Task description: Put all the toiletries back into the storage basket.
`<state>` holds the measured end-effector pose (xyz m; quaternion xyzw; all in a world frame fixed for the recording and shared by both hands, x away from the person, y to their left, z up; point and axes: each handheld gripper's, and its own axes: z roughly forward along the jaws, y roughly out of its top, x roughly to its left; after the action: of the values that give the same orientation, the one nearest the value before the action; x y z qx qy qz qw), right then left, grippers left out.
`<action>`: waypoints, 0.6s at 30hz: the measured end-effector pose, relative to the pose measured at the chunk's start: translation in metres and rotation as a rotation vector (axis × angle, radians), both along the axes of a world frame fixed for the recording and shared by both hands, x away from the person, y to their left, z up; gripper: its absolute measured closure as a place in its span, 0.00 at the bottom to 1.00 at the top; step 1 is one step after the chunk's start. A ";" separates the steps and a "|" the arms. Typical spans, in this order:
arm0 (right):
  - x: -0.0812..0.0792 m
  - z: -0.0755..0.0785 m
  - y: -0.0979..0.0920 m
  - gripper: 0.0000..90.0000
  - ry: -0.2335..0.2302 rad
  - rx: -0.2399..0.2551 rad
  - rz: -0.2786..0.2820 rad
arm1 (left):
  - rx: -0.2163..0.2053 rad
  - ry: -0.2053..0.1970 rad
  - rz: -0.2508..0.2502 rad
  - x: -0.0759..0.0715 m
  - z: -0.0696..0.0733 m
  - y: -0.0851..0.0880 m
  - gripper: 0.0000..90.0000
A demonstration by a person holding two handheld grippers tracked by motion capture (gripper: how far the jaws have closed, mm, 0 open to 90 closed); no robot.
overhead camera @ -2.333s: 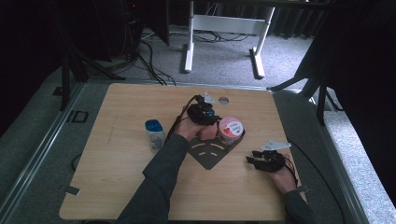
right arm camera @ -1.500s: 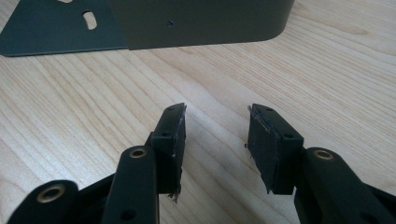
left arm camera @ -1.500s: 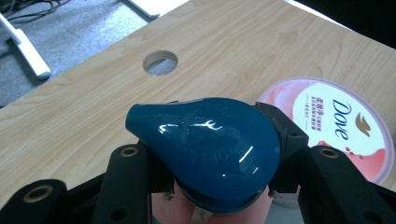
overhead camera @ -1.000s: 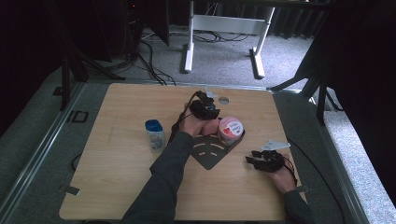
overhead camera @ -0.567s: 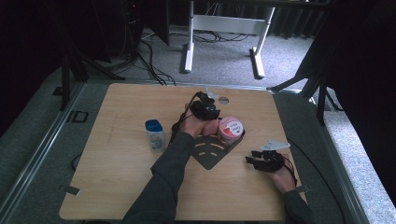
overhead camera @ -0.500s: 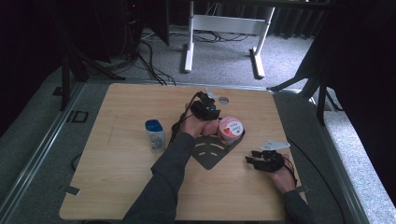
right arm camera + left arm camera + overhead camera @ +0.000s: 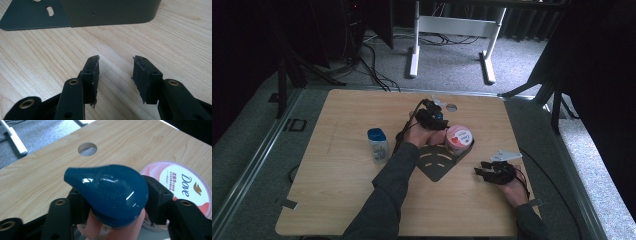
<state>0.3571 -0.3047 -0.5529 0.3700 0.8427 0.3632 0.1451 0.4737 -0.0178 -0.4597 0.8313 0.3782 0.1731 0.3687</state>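
Note:
My left gripper [image 7: 116, 196] has a pink bottle with a glossy blue cap [image 7: 107, 192] standing between its jaws. The jaws have just been opening; a thin gap shows beside the right pad, so the pads no longer squeeze it. Just right of it sits a pink Dove tub [image 7: 182, 185]. From above, the left gripper [image 7: 432, 119] hovers behind the tub [image 7: 458, 137], which rests on a dark fan-shaped plate [image 7: 437, 162]. My right gripper [image 7: 484, 172] lies low on the table at the right, and its jaws [image 7: 115, 77] stand open with only bare wood between them.
A second clear bottle with a blue cap [image 7: 377, 145] stands upright left of the plate. A round hole [image 7: 451, 107] pierces the wooden table [image 7: 337, 190] near its far edge. A dark grey panel [image 7: 110, 11] rises just ahead of the right gripper.
Since the earliest frame the left hand has shifted slightly toward the far side beside the tub. Over the last second neither hand visibly moves in the high view.

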 end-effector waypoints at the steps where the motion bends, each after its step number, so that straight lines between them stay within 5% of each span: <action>1: 0.000 0.000 0.000 0.62 0.000 0.000 0.000 | -0.002 0.001 0.000 0.000 0.000 0.000 0.48; 18: 0.000 0.000 0.001 0.61 0.000 -0.001 0.006 | -0.044 0.001 -0.007 -0.021 0.004 0.022 0.44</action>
<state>0.3571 -0.3035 -0.5530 0.3675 0.8439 0.3631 0.1445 0.4524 0.0044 -0.4554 0.8244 0.3792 0.1630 0.3874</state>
